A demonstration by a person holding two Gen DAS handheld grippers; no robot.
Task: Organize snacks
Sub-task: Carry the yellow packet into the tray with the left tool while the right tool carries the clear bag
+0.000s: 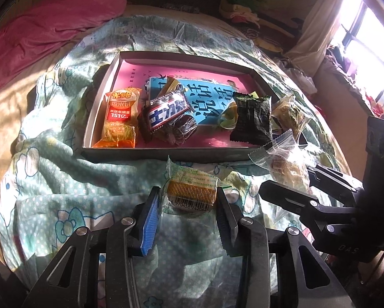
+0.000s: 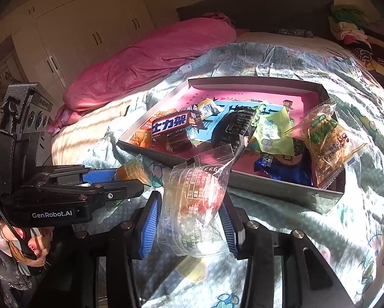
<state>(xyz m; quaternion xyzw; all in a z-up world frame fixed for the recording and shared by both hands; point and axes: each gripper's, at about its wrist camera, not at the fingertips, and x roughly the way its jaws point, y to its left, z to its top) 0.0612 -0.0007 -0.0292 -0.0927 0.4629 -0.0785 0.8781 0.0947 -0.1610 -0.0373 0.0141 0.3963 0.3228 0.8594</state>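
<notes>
Bed [image 1: 63, 179] fills both views, covered in a crumpled green cartoon-print sheet [image 1: 51, 218]. Pink quilt [image 2: 145, 59] bunched at upper left in both.

Shallow box [image 1: 99, 102] with a pink and blue floor sits on the sheet at centre of the left view, centre-right in the right view. Inside it: orange rice-cracker pack [image 1: 121, 118] at the left end, Snickers bar [image 1: 169, 111] next to it over a dark wrapped cake [image 1: 181, 128], black packet [image 1: 253, 118] right of centre, yellow-green pouch [image 2: 271, 133], blue packet [image 2: 281, 166], and a clear pack of brown crumbly snack [image 2: 327, 143] leaning on the right corner.

Left gripper [image 1: 189, 205]: partly closed, fingers pinching a small clear-wrapped golden biscuit [image 1: 192, 190], barcode side up. It sits bottom centre of the left view, just in front of the box's near wall.

Right gripper [image 2: 192, 213]: clamped on a crinkly clear snack bag [image 2: 194, 200] with printed text, bottom centre of the right view, also just short of the box's near wall.

A hand [image 2: 20, 241] shows at lower left of the right view, under the left gripper's body.
</notes>
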